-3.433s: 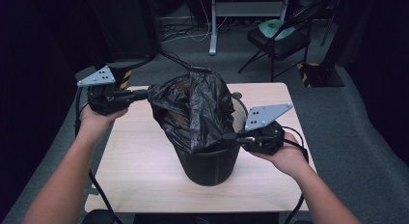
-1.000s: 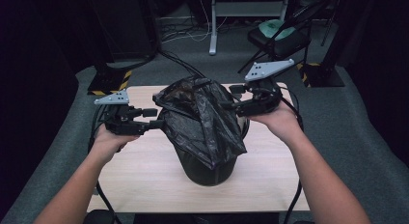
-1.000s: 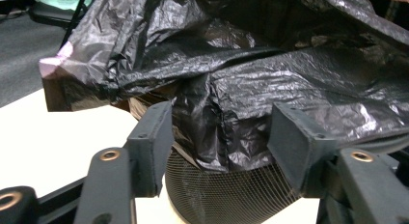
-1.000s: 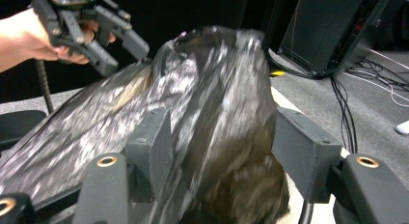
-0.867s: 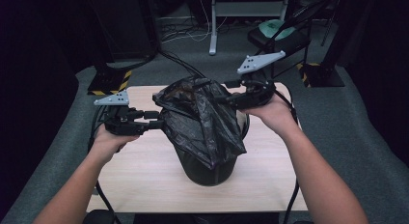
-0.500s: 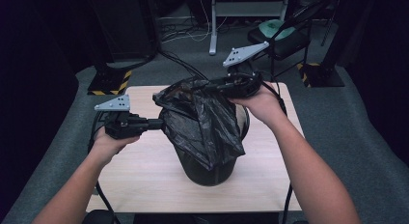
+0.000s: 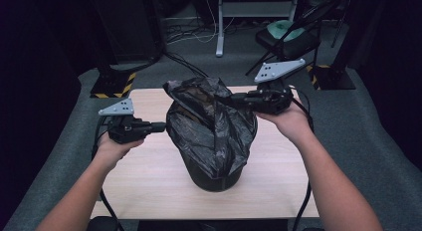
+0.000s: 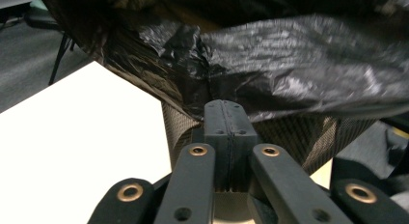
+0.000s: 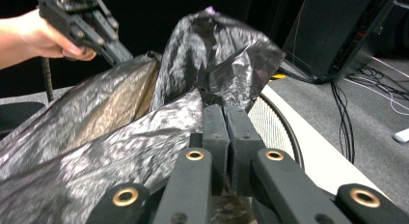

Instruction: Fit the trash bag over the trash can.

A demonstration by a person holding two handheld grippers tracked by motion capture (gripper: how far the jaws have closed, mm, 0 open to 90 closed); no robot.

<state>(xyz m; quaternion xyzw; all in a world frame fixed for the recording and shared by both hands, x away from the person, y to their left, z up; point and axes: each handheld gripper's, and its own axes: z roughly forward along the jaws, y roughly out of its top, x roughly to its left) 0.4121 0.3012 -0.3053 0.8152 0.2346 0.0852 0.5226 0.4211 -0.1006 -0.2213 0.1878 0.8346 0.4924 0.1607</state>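
A black plastic bag point(image 7: 209, 126) is draped over a black mesh bin point(image 7: 215, 177) on the wooden table point(image 7: 144, 176). My left gripper point(image 7: 163, 125) is level at the bag's left side, shut on a fold of the bag point(image 8: 299, 64) just above the mesh wall point(image 8: 299, 137); its tips point(image 8: 225, 105) are pressed together on the film. My right gripper point(image 7: 220, 97) has just closed and is shut on a bunched piece near the bag's top. In the right gripper view its tips point(image 9: 224, 108) pinch the bag point(image 9: 96, 151), with the left gripper point(image 9: 124, 57) beyond.
The bin stands mid-table, with bare tabletop point(image 8: 72, 137) to its left and in front. A folding chair point(image 7: 286, 34) and a metal stand point(image 7: 219, 22) are on the carpet beyond the table. Cables point(image 9: 345, 113) run across the floor.
The right gripper reached left over the bag's top, closed on it and drew back to the right, pulling the film taut. The left gripper closed on the bag's left edge without moving.
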